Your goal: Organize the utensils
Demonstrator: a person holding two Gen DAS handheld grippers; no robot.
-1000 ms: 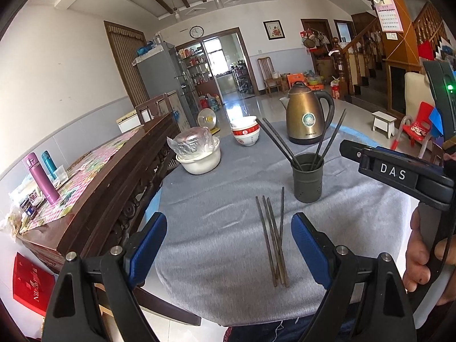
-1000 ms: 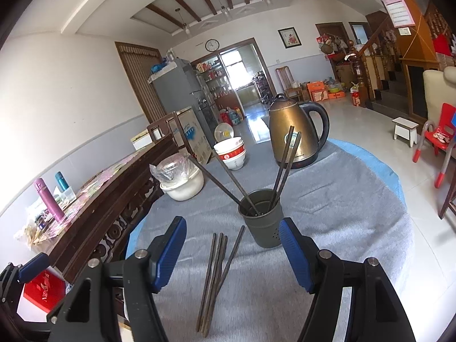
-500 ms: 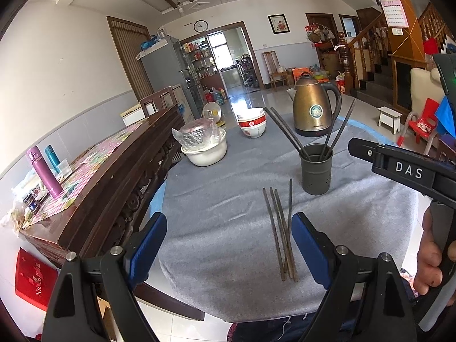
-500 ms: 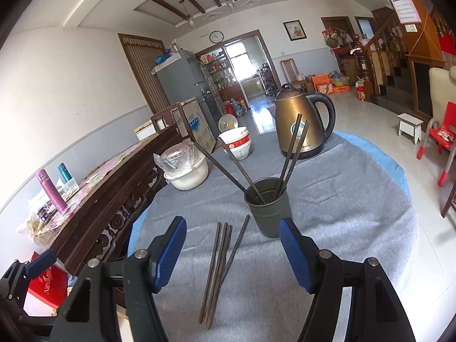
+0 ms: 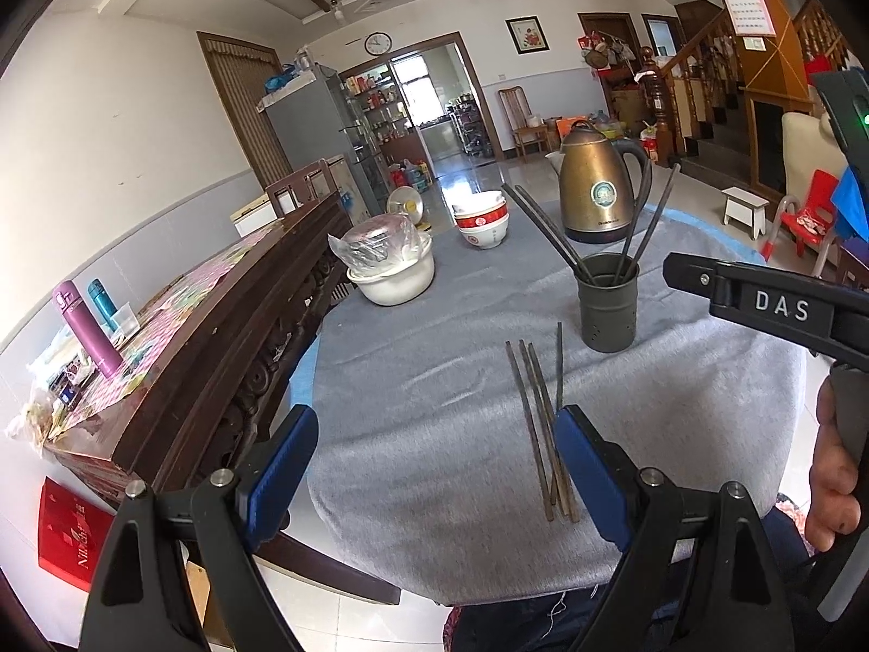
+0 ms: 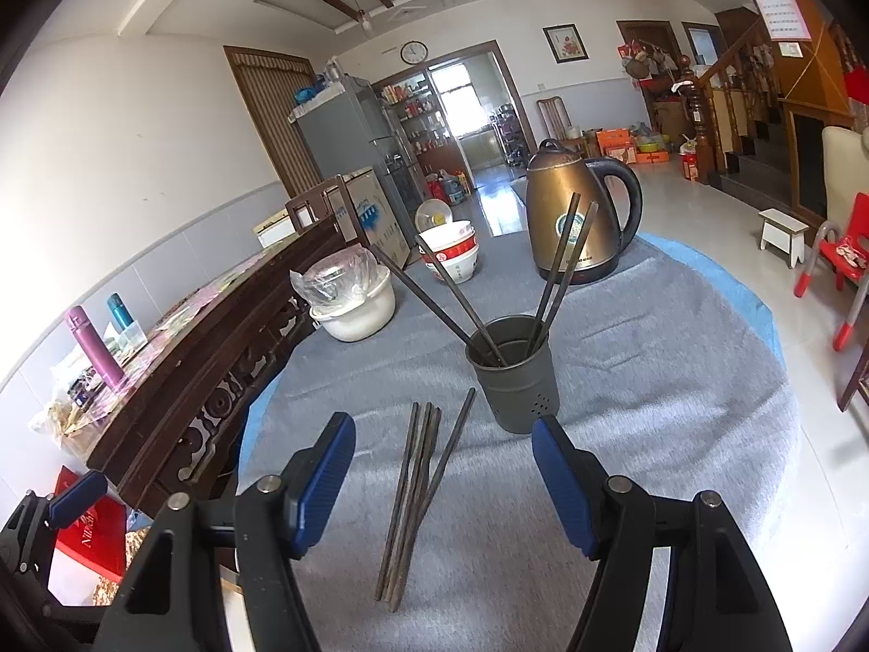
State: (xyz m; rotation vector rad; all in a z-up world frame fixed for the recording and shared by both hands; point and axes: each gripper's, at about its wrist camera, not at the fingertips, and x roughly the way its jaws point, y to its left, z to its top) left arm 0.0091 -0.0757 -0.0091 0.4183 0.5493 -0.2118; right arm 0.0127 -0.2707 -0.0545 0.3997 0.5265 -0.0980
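Observation:
Several dark chopsticks (image 5: 537, 424) lie loose on the grey tablecloth (image 5: 434, 391); they also show in the right wrist view (image 6: 421, 489). A dark cylindrical holder (image 5: 607, 301) stands behind them with several chopsticks leaning in it; it also shows in the right wrist view (image 6: 513, 372). My left gripper (image 5: 437, 467) is open and empty, above the near table edge, left of the loose chopsticks. My right gripper (image 6: 442, 481) is open and empty, hovering over the loose chopsticks; its body shows at the right of the left wrist view (image 5: 771, 309).
A gold kettle (image 5: 594, 190), stacked red-and-white bowls (image 5: 482, 223) and a white pot with a plastic-wrapped lid (image 5: 391, 266) stand at the back of the table. A dark wooden sideboard (image 5: 217, 326) runs along the left. Red child chairs (image 6: 847, 255) stand on the floor at the right.
Both grippers have drawn back and risen a little, so the table looks farther and lower. Both stay open. The chopsticks and holder have not moved.

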